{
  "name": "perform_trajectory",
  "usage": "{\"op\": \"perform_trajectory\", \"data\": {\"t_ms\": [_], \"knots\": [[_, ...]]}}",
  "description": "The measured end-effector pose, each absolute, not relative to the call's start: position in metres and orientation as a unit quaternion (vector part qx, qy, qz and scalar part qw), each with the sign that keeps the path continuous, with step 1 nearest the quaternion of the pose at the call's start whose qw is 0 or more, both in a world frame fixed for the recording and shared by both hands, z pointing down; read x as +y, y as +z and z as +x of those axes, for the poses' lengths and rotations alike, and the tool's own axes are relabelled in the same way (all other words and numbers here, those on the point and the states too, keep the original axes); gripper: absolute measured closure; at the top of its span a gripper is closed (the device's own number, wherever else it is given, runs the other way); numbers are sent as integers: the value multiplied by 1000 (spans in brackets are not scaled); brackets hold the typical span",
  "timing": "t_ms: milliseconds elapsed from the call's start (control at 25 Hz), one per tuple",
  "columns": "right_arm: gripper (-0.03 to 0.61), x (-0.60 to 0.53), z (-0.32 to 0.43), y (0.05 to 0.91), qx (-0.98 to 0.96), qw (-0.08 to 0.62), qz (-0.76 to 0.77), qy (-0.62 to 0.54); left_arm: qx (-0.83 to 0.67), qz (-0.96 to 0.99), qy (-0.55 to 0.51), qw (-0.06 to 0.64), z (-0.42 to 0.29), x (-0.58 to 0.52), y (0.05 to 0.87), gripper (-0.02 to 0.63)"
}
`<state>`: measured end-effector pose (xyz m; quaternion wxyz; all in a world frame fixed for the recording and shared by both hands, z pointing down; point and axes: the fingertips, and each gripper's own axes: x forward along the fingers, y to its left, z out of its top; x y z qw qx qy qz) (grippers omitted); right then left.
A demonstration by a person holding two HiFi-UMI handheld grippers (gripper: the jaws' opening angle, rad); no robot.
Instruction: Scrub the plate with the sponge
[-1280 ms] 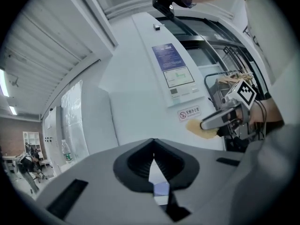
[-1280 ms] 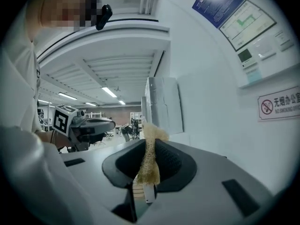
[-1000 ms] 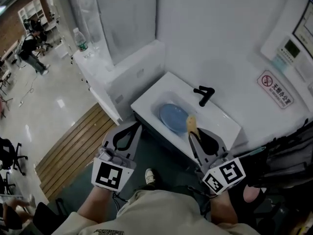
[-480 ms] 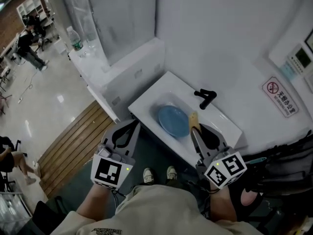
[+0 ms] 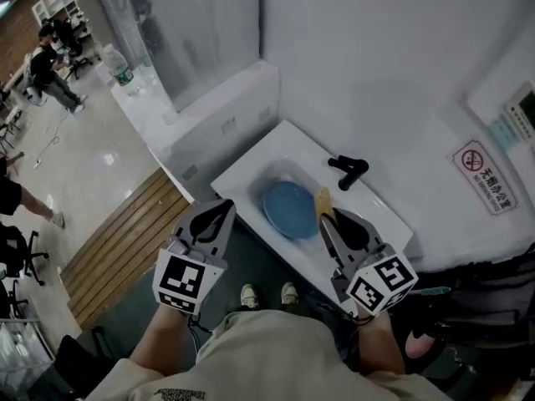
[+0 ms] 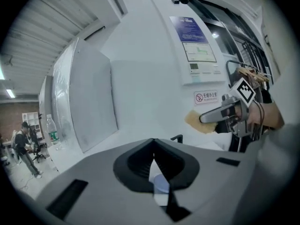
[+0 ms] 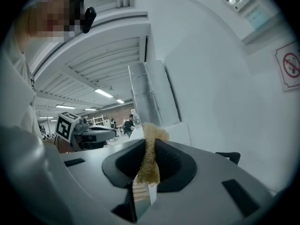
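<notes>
Two grippers, and both have their jaws together. The left gripper [image 6: 153, 159] is pinched completely closed with nothing between the jaws. The right gripper [image 7: 149, 165] is clamped on the sponge [image 7: 151, 154], a tan, scruffy one squashed flat between the pads, with its top poking out past the jaw tips.

From the head view, both are held up in the air on the near side of the white sink [image 5: 247, 167], left one off its near-left corner, right one over the near edge. The sponge hangs just to the right of the plate [image 5: 288, 210] and above it. I can't tell for sure, but it doesn't look like it's touching.

The plate is blue and sits in the sink basin, leaning a bit toward the back wall. A black faucet [image 5: 349, 169] is on the sink's far-right side. Further out there's a no-smoking sign [image 5: 478, 164] on the white wall, a water bottle [image 5: 118, 67] on the ledge to the left, and wooden slats [image 5: 124, 242] on the floor.
</notes>
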<state>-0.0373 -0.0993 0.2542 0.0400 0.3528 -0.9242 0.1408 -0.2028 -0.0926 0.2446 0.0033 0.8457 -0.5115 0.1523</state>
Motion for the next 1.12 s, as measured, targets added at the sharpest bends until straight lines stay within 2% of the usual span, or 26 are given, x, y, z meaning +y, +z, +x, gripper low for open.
{"op": "perform_trajectory", "data": {"t_ms": [400, 640, 800, 1120], "knots": [[508, -160, -33, 318, -931, 98, 310, 168, -490, 839, 210, 105, -177, -174, 316, 576], [508, -195, -44, 379, -927, 133, 296, 189, -461, 836, 240, 177, -163, -214, 387, 526], [508, -205, -53, 420, -925, 145, 282, 210, -444, 827, 242, 245, -155, -228, 442, 519], [508, -202, -65, 509, -911, 181, 268, 255, -408, 796, 304, 328, -149, -231, 550, 466]]}}
